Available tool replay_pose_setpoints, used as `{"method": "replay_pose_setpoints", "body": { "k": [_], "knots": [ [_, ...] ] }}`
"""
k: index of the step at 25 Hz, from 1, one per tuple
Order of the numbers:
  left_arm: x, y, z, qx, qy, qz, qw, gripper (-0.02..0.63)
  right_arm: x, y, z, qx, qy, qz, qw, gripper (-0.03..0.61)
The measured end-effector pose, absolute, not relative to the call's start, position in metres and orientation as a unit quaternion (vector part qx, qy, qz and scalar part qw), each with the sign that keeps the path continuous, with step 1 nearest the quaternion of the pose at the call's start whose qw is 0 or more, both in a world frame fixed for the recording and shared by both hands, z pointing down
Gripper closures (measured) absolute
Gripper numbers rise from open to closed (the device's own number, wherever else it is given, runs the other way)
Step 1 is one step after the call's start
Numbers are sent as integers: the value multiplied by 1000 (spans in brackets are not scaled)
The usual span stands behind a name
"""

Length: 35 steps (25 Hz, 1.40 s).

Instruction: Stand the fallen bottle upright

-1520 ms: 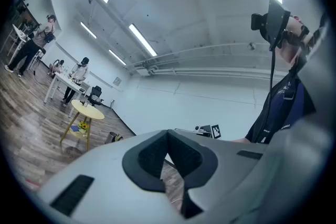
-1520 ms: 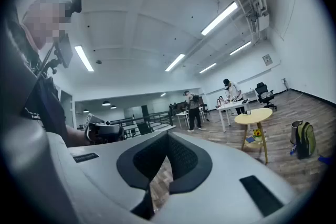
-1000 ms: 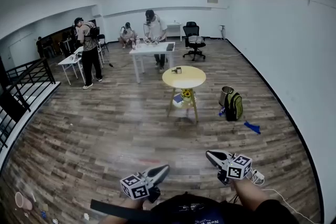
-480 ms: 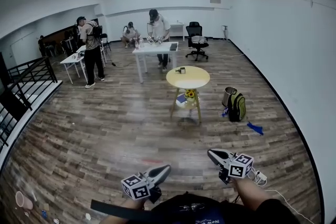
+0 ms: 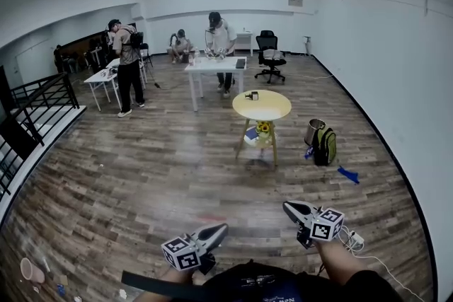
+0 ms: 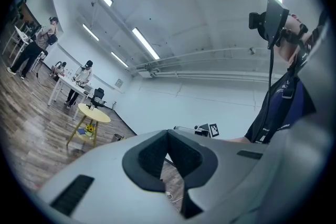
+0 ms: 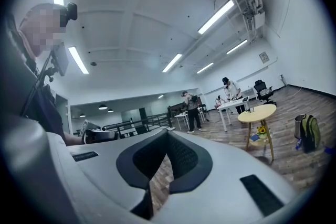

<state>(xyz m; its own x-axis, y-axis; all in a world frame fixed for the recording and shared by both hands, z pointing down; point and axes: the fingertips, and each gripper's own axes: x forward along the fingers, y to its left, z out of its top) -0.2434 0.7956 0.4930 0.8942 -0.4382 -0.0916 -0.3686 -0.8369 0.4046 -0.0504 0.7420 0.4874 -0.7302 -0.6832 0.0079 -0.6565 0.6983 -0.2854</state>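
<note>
**While both grippers sit closed and empty, the round table stands well ahead**

With the head view looking across a wood-plank floor [image 5: 141, 180], the left gripper [image 5: 221, 228] and right gripper [image 5: 289, 207] show at the bottom of the frame. Both are held level and point toward the room.

Left gripper [image 6: 168, 135]: its own view shows the jaw tips meeting. The dark pads [image 6: 152, 157] form a closed V with nothing between them; only floor shows through the gap below.

Right gripper [image 7: 168, 134]: same reading. Tips are together, the pads [image 7: 184, 157] are bare, and nothing is held.

Task item: a round yellow table [image 5: 272, 109] stands in mid-room, well apart from both grippers. A small dark object [image 5: 251, 95] rests near the far edge of its top, left of centre. It is too small to tell whether this is the bottle, or whether it lies or stands.

- Yellow flowers [image 5: 262, 127] sit on the table's lower shelf.
- A metal bin [image 5: 313, 131] and a green backpack [image 5: 325, 146] are on the floor just right of the table, touching or nearly so.
- A blue cloth [image 5: 348, 174] lies nearer the right wall.
- A power strip [image 5: 354, 240] with a white cord lies on the floor near the right gripper.

Background: a person stands at the far edge of a white desk [image 5: 212, 68]. An office chair [image 5: 270, 56] stands off its right end.
</note>
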Motion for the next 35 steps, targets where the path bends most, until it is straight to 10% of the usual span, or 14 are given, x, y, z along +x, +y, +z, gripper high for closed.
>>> {"method": "replay_pose_setpoints", "body": {
  "k": [35],
  "knots": [
    [22,562,480,953,-206,-91,205,604,196,518,488,-351,928,-122,33,583]
  ]
}}
